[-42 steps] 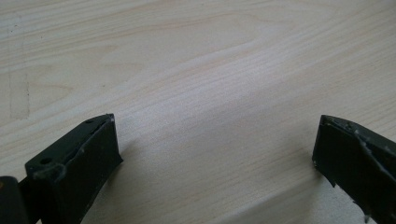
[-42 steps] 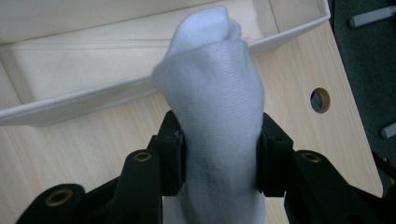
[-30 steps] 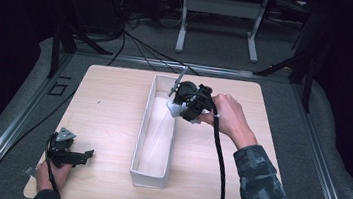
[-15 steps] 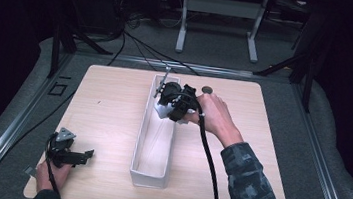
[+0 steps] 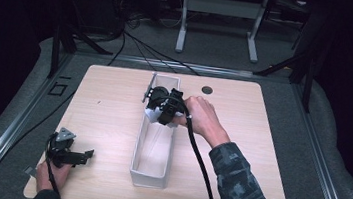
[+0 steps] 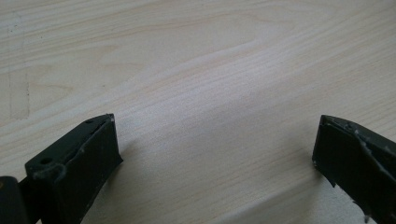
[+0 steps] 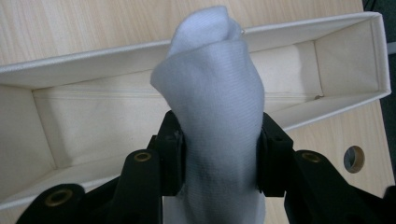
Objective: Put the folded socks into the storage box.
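A rolled white sock [image 7: 212, 121] stands between the jaws of my right gripper [image 7: 218, 156], which is shut on it. In the high view the right gripper [image 5: 156, 108] hangs over the far end of a long white box [image 5: 148, 177], a bit of the sock [image 5: 151, 114] showing under it. The box's open inside [image 7: 93, 116] lies just beyond the sock. My left gripper [image 5: 88, 154] rests at the table's near left corner in a hand. Its jaws stand wide apart over bare wood, so the left gripper [image 6: 215, 154] is open and holds nothing.
The light wooden table [image 5: 109, 102] has a round cable hole [image 5: 207, 90] near its far edge, right of the box. A black cable [image 5: 198, 157] trails from the right gripper along the camouflage sleeve [image 5: 240, 187]. Grey floor and metal rails surround the table.
The right gripper with the sock has moved left and a little down, from beside the box's right wall to over its far end. The left gripper has stayed still.
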Tool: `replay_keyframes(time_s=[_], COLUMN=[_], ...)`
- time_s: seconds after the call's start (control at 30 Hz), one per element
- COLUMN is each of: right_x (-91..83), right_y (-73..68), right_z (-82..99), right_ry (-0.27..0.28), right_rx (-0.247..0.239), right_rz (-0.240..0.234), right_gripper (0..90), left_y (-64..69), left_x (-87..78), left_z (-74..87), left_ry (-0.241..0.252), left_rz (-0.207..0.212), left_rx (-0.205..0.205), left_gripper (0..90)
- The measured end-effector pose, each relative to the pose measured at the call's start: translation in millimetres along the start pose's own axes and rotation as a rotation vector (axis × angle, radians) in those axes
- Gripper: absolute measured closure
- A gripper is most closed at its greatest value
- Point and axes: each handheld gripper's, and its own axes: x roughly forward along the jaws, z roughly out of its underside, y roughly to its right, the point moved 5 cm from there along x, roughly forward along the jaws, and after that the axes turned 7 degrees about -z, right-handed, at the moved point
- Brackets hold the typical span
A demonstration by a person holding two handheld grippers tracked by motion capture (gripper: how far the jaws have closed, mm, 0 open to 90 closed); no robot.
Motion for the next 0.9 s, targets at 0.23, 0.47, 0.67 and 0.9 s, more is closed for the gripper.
replay_keyframes(time_s=[0.23,0.47,0.67,0.9], right_x=[15.6,36.2,50.7,62.8], right_y=[-0.3,-2.4,-3.1,-3.2], right_z=[-1.0,-3.8,-4.1,-3.2], right_ry=[-0.017,-0.037,-0.057,-0.077], right_rx=[0.010,0.024,0.035,0.047], right_rz=[-0.022,-0.051,-0.070,-0.080], right_gripper=[60.3,60.3,60.3,60.2], left_y=[0.0,0.0,0.0,0.0], left_x=[0.0,0.0,0.0,0.0], left_z=[0.0,0.0,0.0,0.0], left_ry=[0.000,0.000,0.000,0.000], left_rz=[0.000,0.000,0.000,0.000], left_rx=[0.000,0.000,0.000,0.000], left_gripper=[0.3,0.3,0.3,0.3])
